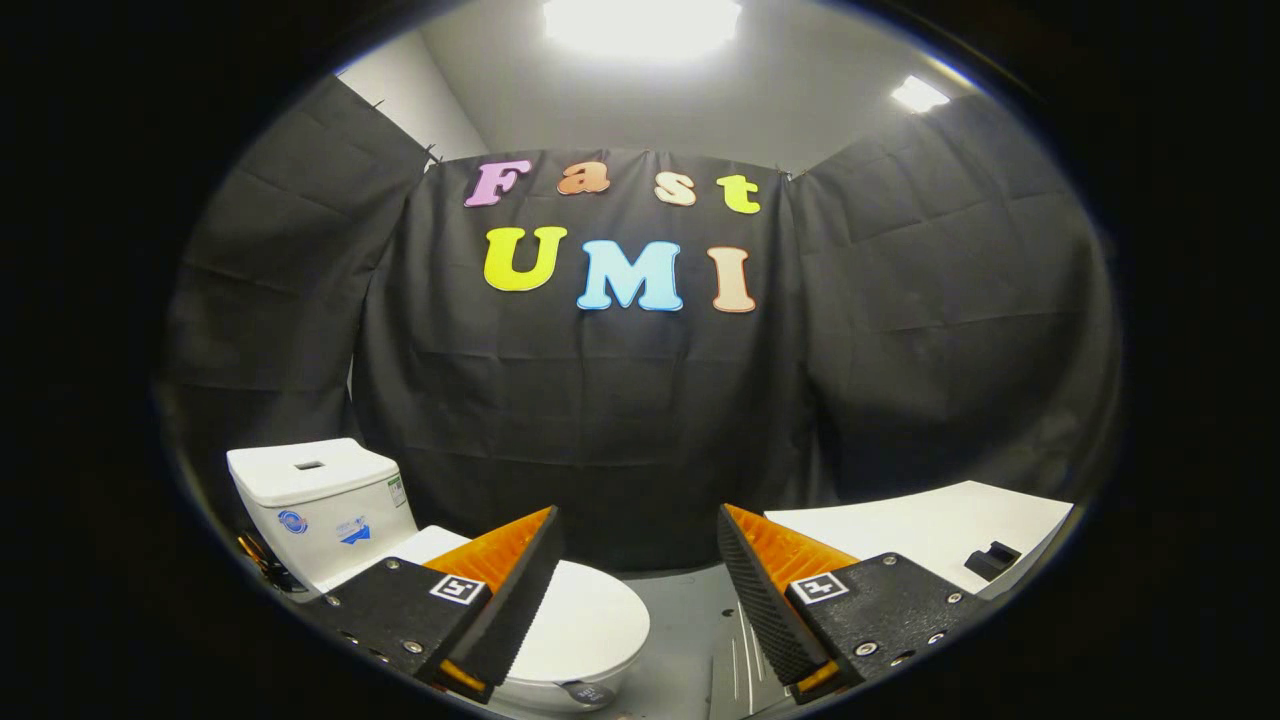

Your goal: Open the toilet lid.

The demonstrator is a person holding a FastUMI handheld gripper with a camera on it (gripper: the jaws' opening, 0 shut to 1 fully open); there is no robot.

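Beyond the tongs to the right, a white tabletop carries a small black block; a grey floor lies below.

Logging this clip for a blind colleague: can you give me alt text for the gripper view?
A white toilet with its lid down sits below and behind the left finger of the open gripper, which holds nothing. Its tank stands against the black cloth wall; a white surface carrying a small black object lies beyond the right finger.

Left finger hides part of closed toilet lid. Tank stickers too small to read. White surface cut off at right.
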